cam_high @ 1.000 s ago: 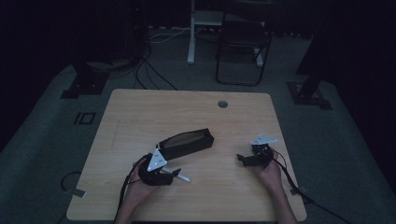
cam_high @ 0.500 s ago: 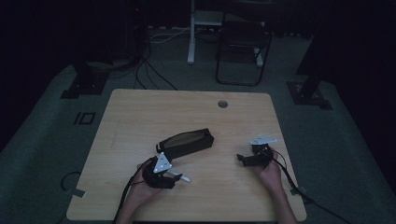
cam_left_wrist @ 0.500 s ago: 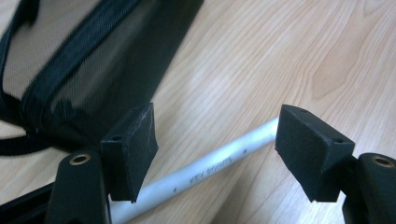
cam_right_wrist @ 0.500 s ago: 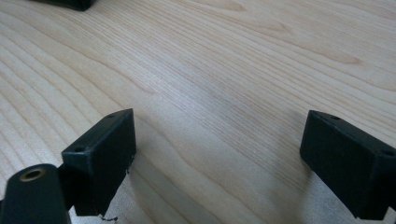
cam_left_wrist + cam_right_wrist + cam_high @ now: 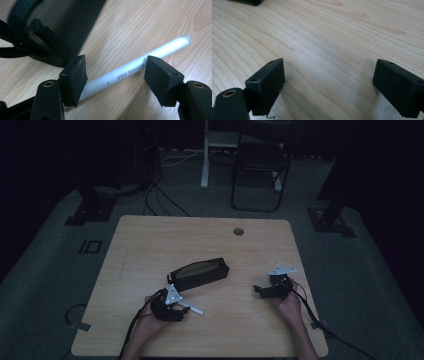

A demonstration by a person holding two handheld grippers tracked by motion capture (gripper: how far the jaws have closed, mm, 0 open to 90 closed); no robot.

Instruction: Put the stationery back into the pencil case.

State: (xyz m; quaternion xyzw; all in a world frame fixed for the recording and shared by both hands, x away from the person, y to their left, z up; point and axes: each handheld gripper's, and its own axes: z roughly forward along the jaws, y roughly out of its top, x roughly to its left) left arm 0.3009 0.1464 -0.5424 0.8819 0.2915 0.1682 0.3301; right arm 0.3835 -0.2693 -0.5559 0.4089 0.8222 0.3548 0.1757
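Observation:
A white pen [image 5: 130, 72] printed with grey letters lies on the wooden table [image 5: 150, 240], just in front of a black mesh pouch [image 5: 200, 274]. My left gripper [image 5: 181, 308] is low over the pen, which lies slantwise between its pads [image 5: 75, 77]. Those jaws have just been closing, and a gap still shows at the right pad. The pouch [image 5: 50, 27] sits close behind the left jaw. My right gripper [image 5: 260, 290] rests near the table's right side, open [image 5: 329, 80], with bare wood between its pads.
A round cable hole [image 5: 238, 231] sits near the table's far edge. On the carpet beyond stand a dark chair [image 5: 260, 170], stand feet [image 5: 90, 212] and loose cables. Cables trail from both grippers off the near edge.
My left gripper has sunk a little toward the pen beside the pouch. The right gripper and the pouch have stayed where they were.

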